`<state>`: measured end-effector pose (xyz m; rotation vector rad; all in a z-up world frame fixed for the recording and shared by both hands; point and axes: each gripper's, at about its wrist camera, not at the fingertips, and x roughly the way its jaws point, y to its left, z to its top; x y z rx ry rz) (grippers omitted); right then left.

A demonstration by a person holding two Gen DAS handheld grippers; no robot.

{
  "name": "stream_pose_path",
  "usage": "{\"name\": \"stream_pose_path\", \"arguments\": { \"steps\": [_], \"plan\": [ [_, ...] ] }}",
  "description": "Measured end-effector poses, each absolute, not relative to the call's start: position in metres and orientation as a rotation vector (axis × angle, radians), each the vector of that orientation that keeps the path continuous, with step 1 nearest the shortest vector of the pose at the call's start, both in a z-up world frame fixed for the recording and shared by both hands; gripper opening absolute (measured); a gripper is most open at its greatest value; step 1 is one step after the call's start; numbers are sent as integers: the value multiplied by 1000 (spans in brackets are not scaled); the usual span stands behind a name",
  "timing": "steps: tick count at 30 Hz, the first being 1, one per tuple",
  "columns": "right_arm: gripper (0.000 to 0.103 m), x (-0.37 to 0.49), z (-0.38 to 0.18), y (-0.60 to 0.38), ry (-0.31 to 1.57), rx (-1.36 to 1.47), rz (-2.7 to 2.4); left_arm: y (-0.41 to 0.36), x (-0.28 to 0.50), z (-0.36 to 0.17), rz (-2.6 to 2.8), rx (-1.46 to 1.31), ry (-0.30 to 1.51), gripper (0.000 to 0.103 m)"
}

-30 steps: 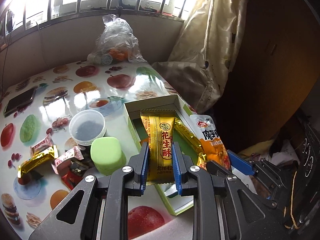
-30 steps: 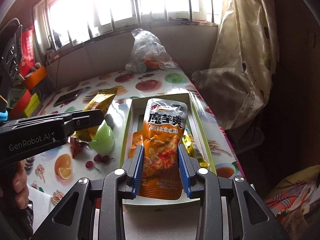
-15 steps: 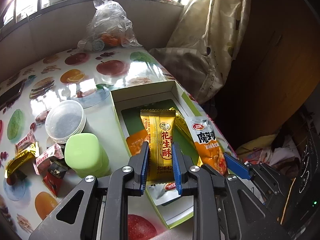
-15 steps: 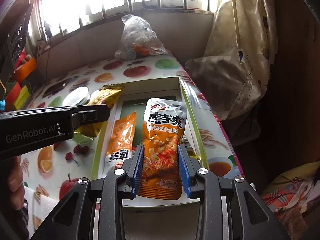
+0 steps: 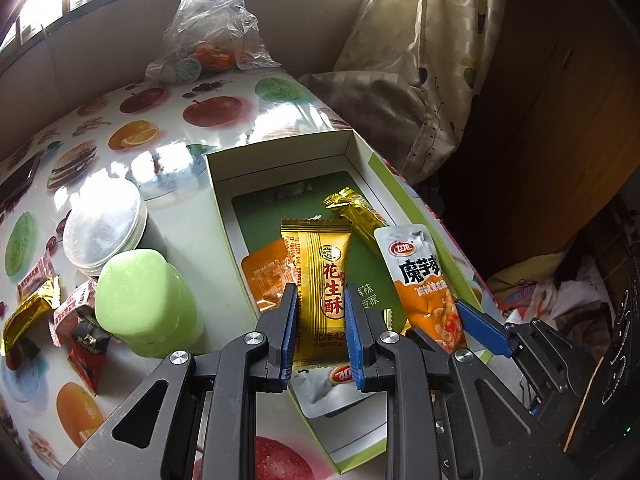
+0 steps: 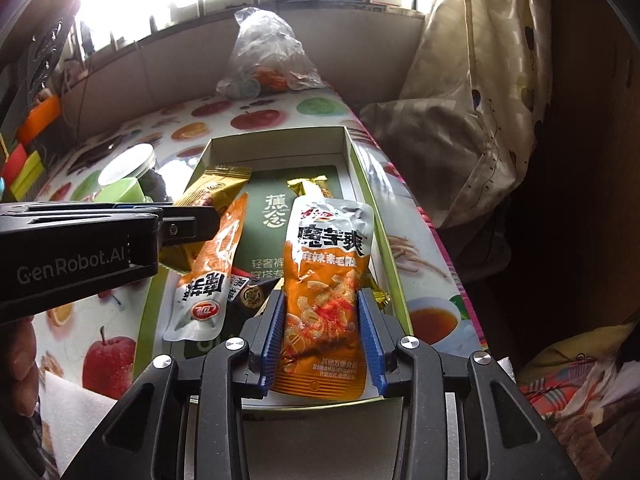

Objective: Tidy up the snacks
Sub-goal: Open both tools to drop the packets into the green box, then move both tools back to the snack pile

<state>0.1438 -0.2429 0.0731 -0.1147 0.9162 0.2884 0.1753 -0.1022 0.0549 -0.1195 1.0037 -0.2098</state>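
My left gripper (image 5: 320,288) is shut on a yellow peanut-crisp packet (image 5: 316,248) and holds it upright over the open white-and-green box (image 5: 280,144). In the right wrist view that gripper (image 6: 192,224) reaches in from the left with the yellow packet (image 6: 216,184). An orange konjac pouch (image 6: 330,240) stands between the pads of my right gripper (image 6: 321,294). Its jaws are opening, though the pads still touch the pouch's edges. Lying in the box (image 6: 276,134) are a second orange pouch (image 6: 212,264), a gold bar (image 6: 312,186) and a dark packet (image 6: 248,292).
Left of the box stand a green bottle (image 5: 144,300) and a lidded tub (image 5: 104,228), with small wrapped candies (image 5: 36,284) beside them. A plastic bag of fruit (image 5: 212,36) sits by the wall. The table's edge and a curtain (image 5: 420,60) lie right. A hand (image 6: 20,360) holds the left gripper.
Both grippers have sunk toward the box with their packets still between the pads. The box and its contents now look closer in both views.
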Motion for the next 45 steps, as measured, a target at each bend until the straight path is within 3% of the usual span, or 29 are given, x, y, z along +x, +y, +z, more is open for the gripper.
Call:
{"name": "stream_pose_path", "arguments": {
  "steps": [13, 17, 27, 31, 45],
  "plan": [
    [44, 143, 70, -240, 916, -123, 296, -103, 180, 45, -197, -122, 1032, 24],
    [46, 143, 70, -239, 917, -123, 298, -102, 181, 45, -201, -132, 1035, 43],
    [52, 138, 72, -238, 907, -113, 304, -101, 174, 53, -198, -128, 1009, 43],
    [55, 134, 77, -237, 891, -116, 307, -98, 168, 62, -203, -134, 985, 50],
    [57, 114, 99, -230, 846, -102, 314, -86, 135, 94, -191, -129, 895, 50]
  ]
}}
